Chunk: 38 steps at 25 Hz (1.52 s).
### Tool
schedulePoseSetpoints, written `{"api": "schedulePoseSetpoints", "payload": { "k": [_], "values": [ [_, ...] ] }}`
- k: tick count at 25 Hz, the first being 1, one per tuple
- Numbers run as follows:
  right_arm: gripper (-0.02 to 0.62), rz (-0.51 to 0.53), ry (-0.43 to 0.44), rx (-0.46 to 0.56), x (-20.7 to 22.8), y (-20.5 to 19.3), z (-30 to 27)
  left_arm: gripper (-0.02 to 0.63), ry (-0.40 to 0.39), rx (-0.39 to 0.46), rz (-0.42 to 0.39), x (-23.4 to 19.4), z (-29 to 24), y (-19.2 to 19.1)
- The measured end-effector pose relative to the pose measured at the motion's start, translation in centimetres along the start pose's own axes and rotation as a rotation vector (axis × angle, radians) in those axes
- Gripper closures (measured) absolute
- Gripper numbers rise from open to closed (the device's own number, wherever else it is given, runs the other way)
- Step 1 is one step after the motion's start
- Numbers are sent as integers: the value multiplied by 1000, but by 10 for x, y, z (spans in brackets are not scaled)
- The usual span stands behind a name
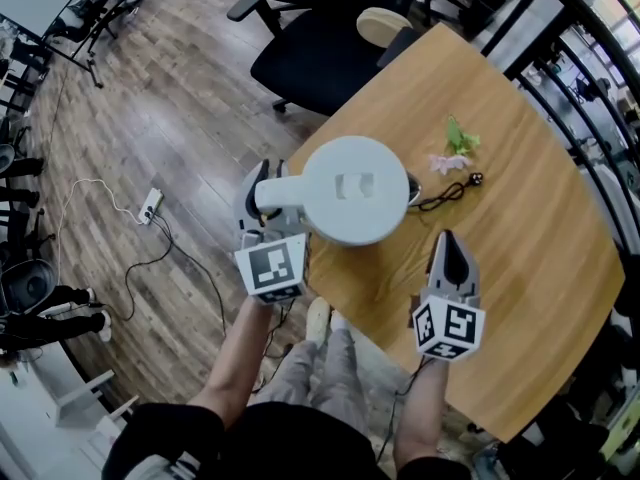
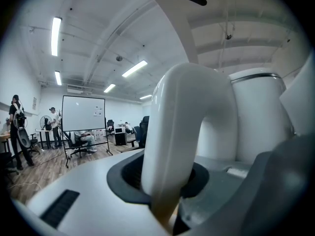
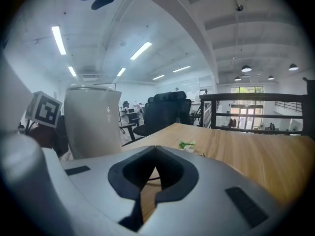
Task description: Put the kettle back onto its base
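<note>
A white kettle (image 1: 355,190) hangs over the near left part of the wooden table (image 1: 540,238), seen from above in the head view. My left gripper (image 1: 266,180) is shut on the kettle's curved handle (image 2: 182,132), with the kettle's body (image 2: 256,117) just beyond. The kettle hides whatever lies under it, so I see no base. A black cord (image 1: 445,196) runs from under the kettle to a plug (image 1: 476,178). My right gripper (image 1: 447,240) hovers to the kettle's right, shut, with nothing between its jaws (image 3: 155,154). In the right gripper view the kettle (image 3: 93,122) stands at the left.
A small pink and green flower (image 1: 455,148) lies on the table beyond the cord. Black office chairs (image 1: 320,38) stand at the table's far side. A black railing (image 1: 590,118) runs along the right. A power strip (image 1: 151,205) and cables lie on the wooden floor at the left.
</note>
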State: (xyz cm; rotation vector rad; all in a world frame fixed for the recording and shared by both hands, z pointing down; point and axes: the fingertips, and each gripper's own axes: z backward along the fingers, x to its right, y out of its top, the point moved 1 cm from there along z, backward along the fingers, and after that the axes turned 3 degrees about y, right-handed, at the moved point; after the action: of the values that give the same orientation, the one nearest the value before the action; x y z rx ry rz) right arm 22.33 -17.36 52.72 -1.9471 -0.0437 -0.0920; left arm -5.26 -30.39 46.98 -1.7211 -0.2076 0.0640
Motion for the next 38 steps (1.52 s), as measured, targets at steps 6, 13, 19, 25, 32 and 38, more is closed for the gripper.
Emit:
{"api": "schedulePoseSetpoints", "payload": {
  "k": [6, 13, 19, 25, 32, 38],
  "values": [
    [597, 5, 16, -24, 1, -8, -6, 535, 8, -5, -1, 2, -6, -10],
    [597, 7, 28, -42, 1, -17, -13, 534, -1, -20, -7, 0, -5, -27],
    [597, 4, 40, -45, 0, -21, -16, 534, 0, -4, 31, -2, -4, -22],
    [597, 2, 37, -58, -4, -25, -13, 534, 12, -32, -1, -9, 5, -39],
    [597, 7, 35, -55, -7, -25, -5, 534, 15, -6, 44, -14, 10, -39],
    [597, 4, 35, -60, -4, -31, -6, 532, 19, -25, 63, -16, 11, -51]
  ]
}}
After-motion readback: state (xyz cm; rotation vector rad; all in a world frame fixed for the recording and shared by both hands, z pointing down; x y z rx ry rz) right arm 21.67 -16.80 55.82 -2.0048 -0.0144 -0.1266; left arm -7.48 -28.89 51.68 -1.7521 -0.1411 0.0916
